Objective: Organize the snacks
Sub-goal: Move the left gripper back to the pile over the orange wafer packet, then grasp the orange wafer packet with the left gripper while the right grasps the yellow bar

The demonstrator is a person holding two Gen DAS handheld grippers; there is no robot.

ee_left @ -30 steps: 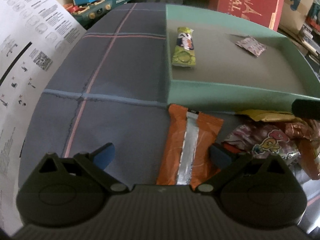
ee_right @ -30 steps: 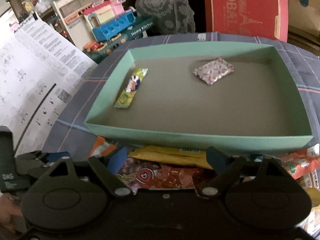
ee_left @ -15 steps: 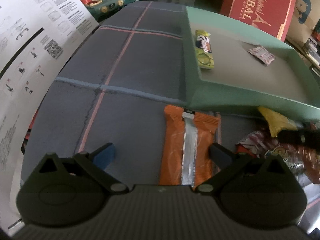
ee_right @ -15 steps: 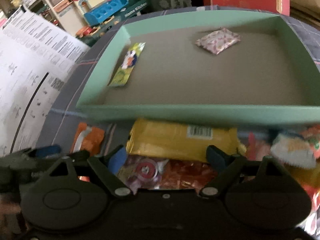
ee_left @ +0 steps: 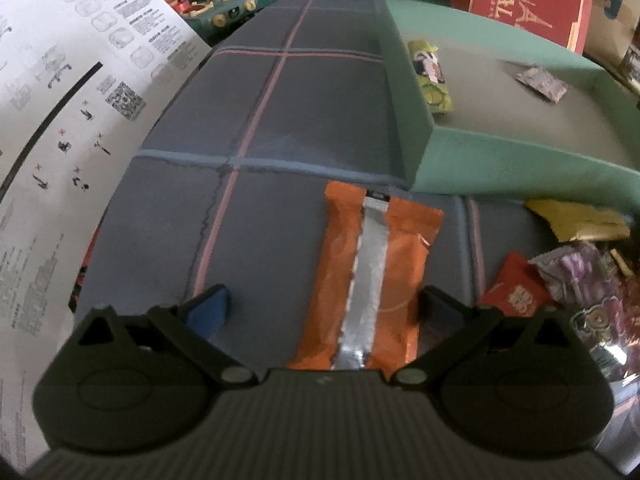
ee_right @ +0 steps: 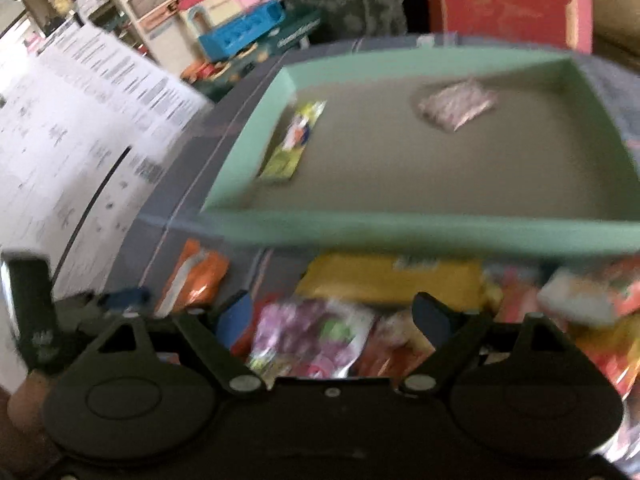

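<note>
- Our left gripper [ee_left: 325, 308] hangs low over the checked worktop [ee_left: 280, 128] with its jaws wide; the orange packet [ee_left: 372, 276] lies flat between them, nearer the right jaw, and we see neither pad pressing it.
- Our right gripper [ee_right: 338, 316] also has its jaws wide, over a heap of snacks; a purple-and-green packet [ee_right: 316, 332] sits between them, ungripped.
- Just beyond those jaws lies a yellow packet [ee_right: 396, 278] against the near wall of the green tray [ee_right: 420, 232].
- Farther ahead, inside the tray, a yellow-green bar [ee_right: 294, 144] lies by the left wall and a small pink sachet [ee_right: 456, 104] towards the back.
</note>
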